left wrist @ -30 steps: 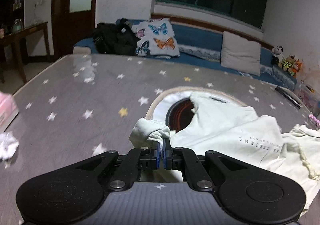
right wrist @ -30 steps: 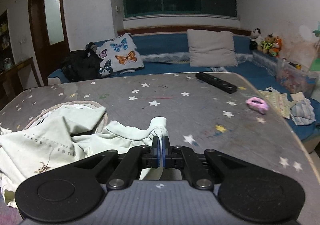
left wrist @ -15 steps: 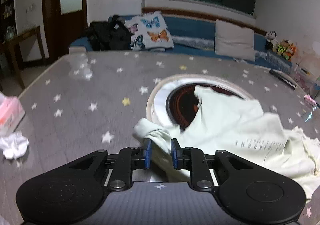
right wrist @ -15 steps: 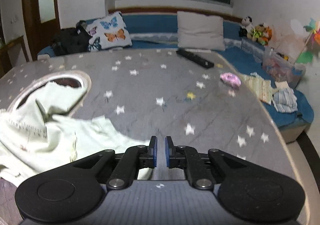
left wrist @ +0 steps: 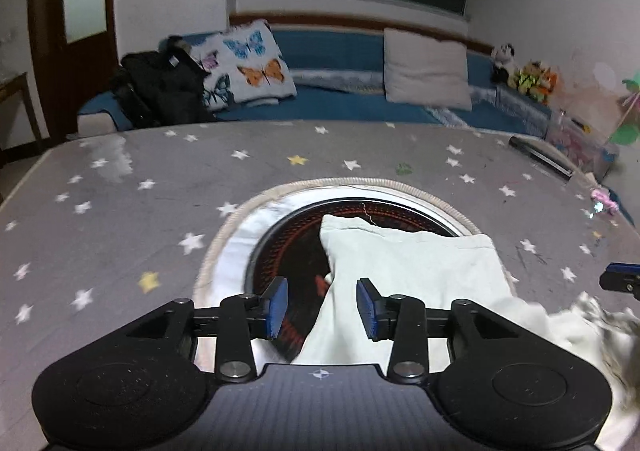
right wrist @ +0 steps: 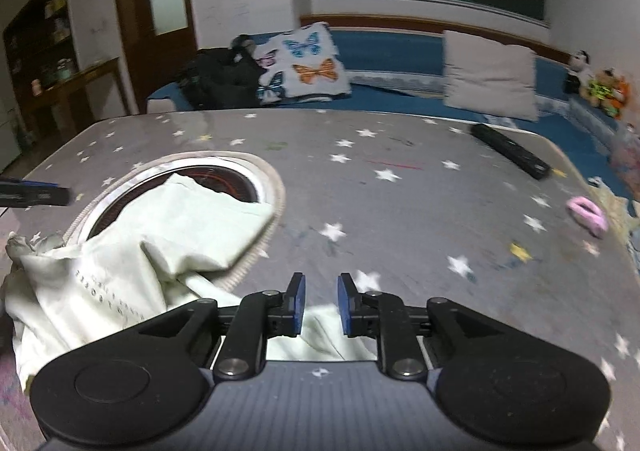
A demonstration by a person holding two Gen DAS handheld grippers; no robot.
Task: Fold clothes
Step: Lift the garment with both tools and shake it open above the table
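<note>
Both claws have let go: the left gripper (left wrist: pixel 322 307), clamped on a bunched cuff a second ago, now stands wide apart and empty, while the right gripper (right wrist: pixel 321 305) has parted to a narrower gap, nothing between its pads. The pale green garment (left wrist: pixel 404 271) they had pinched lies released on the star-print table (left wrist: pixel 120 211), spreading from 6 o'clock of the left claw toward 1 o'clock, one end draped over the round inset burner (left wrist: pixel 292 247); from the right claw it sits at 9 to 10 o'clock. A remote (right wrist: pixel 510 151) rests at 1 o'clock. The release suggests one fold or placement has been laid down; the cloth remains rumpled, so folding looks unfinished.
</note>
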